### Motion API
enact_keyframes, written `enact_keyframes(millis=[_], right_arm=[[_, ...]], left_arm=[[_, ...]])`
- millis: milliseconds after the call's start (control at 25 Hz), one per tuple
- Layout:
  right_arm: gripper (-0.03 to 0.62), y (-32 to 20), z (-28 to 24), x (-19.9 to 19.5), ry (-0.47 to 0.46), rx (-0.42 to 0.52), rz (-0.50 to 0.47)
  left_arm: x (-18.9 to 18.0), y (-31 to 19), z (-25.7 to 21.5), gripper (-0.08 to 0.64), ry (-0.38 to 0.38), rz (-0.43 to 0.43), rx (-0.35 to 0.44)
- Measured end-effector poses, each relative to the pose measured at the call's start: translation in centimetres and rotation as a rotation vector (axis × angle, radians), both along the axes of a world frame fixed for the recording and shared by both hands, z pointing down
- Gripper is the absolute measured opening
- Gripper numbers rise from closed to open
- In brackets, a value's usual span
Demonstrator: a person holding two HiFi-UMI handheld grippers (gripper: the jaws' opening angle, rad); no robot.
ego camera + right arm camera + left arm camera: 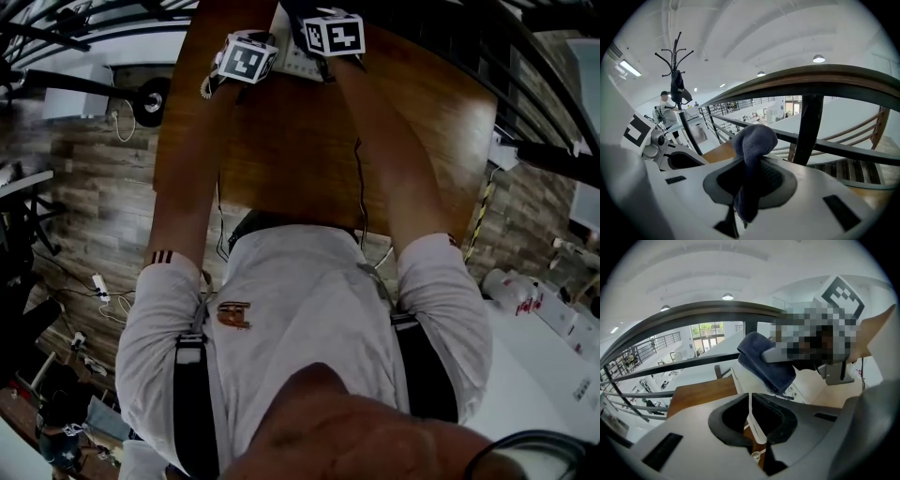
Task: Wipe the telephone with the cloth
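Cloth [752, 145]: dark blue, pinched between the fingers [785, 180] of the right gripper [747, 183], which are closed tight on it. We see a rounded wad bulging out past the fingertips and a tail hanging back between the pads toward the camera.

Left gripper view: that wad lies just beyond the fingertips of the left gripper [751, 420], a little to their right. It rests on the white telephone [791, 391], and buttons show at the cloth's lower edge.

Left fingers [786, 420]: drawn in on a thin white edge that stands upright between the pads. We take it for the near rim of the telephone, since the white body runs from under the cloth down into the gap. A coil of white cord [755, 456] sits under the fingers, close to the camera.

Brown wooden table [701, 392]: past the left fingertips, off to their left.

Head view: we note the two grippers close together at the far end of the table, with the telephone showing pale between them.
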State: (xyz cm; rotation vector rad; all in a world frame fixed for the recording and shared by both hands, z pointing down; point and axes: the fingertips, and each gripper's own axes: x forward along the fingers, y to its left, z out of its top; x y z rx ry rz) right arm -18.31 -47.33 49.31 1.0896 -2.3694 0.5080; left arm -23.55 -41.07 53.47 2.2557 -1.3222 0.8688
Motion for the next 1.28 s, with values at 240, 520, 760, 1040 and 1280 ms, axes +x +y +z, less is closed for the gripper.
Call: enact_keyframes(millis=[240, 520, 760, 1040, 1280], right_arm=[[0.078, -0.4, 0.3, -0.2, 0.015, -0.014, -0.004], [0.078, -0.7, 1.6, 0.7, 0.059, -0.03, 0.014], [0.078, -1.1, 2.9, 3.7, 0.105, -0.041, 0.069], [0.078, -1.4, 2.7, 9.7, 0.103, -0.045, 0.17], [0.078, 0.8, 0.4, 7.7, -0.023, -0.027, 0.154]], left_arm=[[-0.1, 0.2, 0.8, 0.02, -0.009, 0.01, -0.065], [0.1, 0.5, 1.3, 0.02, -0.014, 0.023, -0.093], [-0.3, 0.6, 1.4, 0.02, -0.015, 0.03, -0.076], [0.6, 0.5, 1.1, 0.02, -0.012, 0.03, -0.079], [0.8, 0.6, 1.4, 0.02, -0.016, 0.033, -0.068]])
